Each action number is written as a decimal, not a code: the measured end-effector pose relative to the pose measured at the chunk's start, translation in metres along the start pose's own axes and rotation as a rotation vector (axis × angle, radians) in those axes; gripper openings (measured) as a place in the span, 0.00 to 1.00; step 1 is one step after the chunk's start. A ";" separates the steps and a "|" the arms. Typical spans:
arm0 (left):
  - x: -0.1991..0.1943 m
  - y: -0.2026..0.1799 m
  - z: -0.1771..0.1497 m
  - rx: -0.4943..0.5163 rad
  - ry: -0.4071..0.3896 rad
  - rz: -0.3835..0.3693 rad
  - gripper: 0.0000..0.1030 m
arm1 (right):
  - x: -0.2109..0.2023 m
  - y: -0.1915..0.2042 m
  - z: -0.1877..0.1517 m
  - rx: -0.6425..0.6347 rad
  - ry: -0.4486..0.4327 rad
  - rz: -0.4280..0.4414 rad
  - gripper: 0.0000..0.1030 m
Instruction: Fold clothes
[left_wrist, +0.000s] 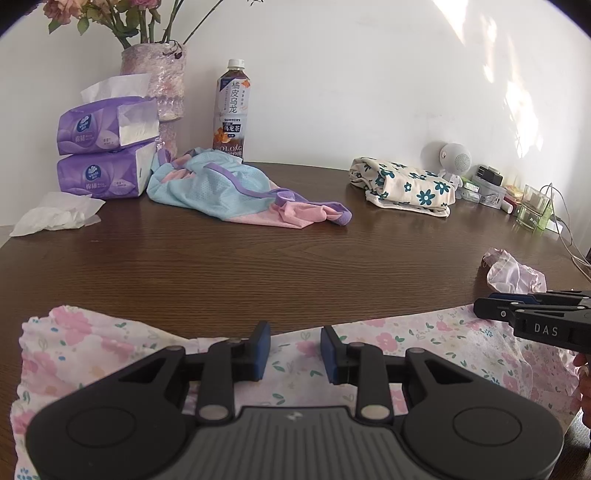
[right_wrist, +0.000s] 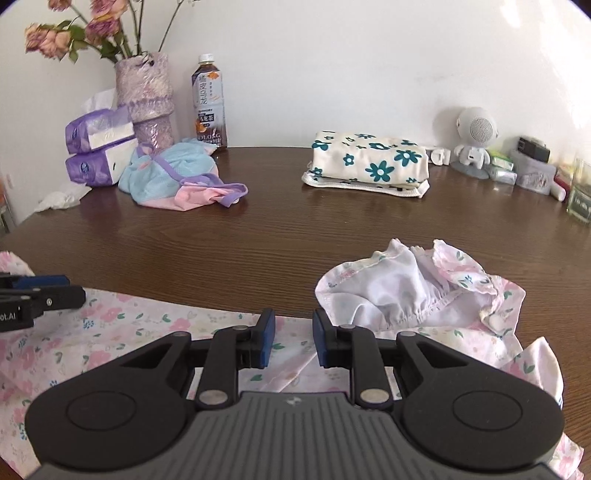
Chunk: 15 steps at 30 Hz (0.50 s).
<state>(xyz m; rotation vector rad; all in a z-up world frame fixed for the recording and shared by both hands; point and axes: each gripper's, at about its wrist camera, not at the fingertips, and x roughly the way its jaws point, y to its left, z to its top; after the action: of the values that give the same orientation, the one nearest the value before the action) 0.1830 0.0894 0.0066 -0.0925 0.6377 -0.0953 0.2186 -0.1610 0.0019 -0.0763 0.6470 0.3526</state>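
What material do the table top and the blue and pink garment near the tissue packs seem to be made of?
Table top: dark brown wood or wood-look laminate, smooth with a slight sheen; straight grain lines show, but solid wood or veneer cannot be told. Blue and pink garment: looks like thin synthetic mesh knit, matte; small regular holes show in the blue part, with purple binding at the edges.

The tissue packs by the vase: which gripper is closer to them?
Left. The left gripper hovers over the floral garment on the tissue packs' side; the right gripper is further right, by the bunched end.
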 end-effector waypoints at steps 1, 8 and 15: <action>0.000 0.000 0.000 0.001 0.000 0.001 0.28 | 0.000 0.000 0.000 0.000 0.001 -0.001 0.21; 0.000 0.000 0.000 -0.002 0.000 -0.001 0.27 | -0.007 0.000 0.007 0.065 -0.005 0.073 0.21; 0.000 0.002 0.000 -0.011 -0.002 -0.008 0.27 | -0.019 0.036 0.020 0.014 -0.042 0.158 0.21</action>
<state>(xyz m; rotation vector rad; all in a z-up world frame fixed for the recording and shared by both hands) 0.1828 0.0911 0.0066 -0.1063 0.6363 -0.0997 0.2041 -0.1297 0.0305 -0.0046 0.6156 0.5009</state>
